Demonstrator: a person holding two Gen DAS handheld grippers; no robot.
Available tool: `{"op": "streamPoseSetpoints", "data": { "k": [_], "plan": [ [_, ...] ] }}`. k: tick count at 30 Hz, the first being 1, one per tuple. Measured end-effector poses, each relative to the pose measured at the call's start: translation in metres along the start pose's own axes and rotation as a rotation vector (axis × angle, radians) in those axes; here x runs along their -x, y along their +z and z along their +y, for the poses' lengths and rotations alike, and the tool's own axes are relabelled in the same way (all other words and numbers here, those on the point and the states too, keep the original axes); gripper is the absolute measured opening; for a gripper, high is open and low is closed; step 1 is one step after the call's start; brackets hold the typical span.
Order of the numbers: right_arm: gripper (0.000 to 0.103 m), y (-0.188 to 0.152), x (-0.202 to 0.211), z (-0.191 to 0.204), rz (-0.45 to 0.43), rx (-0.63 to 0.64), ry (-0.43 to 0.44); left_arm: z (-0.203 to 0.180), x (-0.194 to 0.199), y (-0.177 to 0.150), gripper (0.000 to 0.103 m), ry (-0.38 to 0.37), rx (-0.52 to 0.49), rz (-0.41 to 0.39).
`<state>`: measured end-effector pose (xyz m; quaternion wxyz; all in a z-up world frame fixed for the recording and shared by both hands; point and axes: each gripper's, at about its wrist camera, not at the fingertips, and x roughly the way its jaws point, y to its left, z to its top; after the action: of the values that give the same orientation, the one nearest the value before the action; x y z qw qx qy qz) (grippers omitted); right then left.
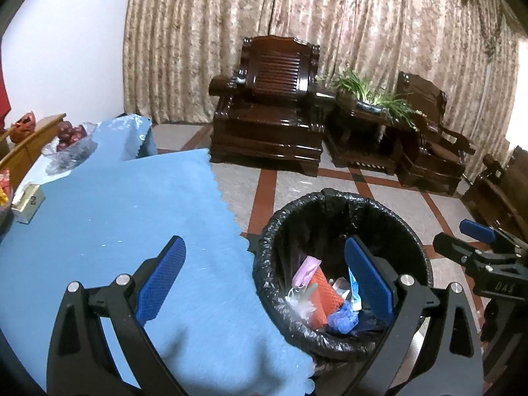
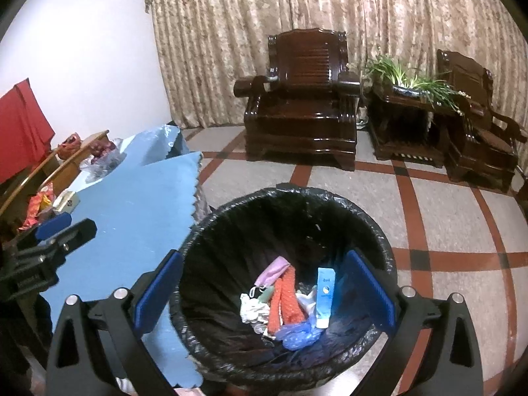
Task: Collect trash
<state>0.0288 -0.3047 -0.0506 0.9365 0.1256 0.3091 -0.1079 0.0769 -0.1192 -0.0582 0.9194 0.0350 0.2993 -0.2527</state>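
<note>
A bin lined with a black bag (image 2: pixel 287 198) (image 1: pixel 330 198) stands on the floor beside the table. Inside lie an orange mesh sleeve (image 2: pixel 283 300) (image 1: pixel 325 292), a pink mask (image 2: pixel 274 272) (image 1: pixel 308 272), a light blue tube (image 2: pixel 325 297), a blue plastic scrap (image 2: pixel 297 333) (image 1: pixel 343 320) and crumpled white paper (image 2: pixel 252 308). My right gripper (image 2: pixel 264 293) hangs open above the bin with nothing between its fingers. My left gripper (image 1: pixel 265 280) is open and empty too, straddling the table's edge and the bin's rim. Each gripper shows at the side of the other's view.
The table under a blue cloth (image 1: pixel 132 217) (image 2: pixel 138 204) carries a small box (image 1: pixel 28 203), a clear bag of red fruit (image 1: pixel 71 142) and red snack wrappers (image 2: pixel 41 204). Dark wooden armchairs (image 1: pixel 274 109) and a plant stand (image 1: pixel 366 112) line the curtain. Tiled floor (image 2: pixel 445 224) surrounds the bin.
</note>
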Motion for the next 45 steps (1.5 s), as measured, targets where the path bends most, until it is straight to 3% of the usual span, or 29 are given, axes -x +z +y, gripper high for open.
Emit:
{"op": "streamPoseSetpoints", "data": {
  "k": [18, 45],
  "plan": [
    [0.097, 0.003, 0.077, 0.037, -0.1, 0.081, 0.025, -0.014, 0.092, 0.0, 0.094, 0.045, -0.01, -0.13],
    [0.097, 0.001, 0.091, 0.05, -0.11, 0.115, 0.048, -0.015, 0.113, -0.011, 0.094, 0.08, 0.009, -0.151]
  ]
}}
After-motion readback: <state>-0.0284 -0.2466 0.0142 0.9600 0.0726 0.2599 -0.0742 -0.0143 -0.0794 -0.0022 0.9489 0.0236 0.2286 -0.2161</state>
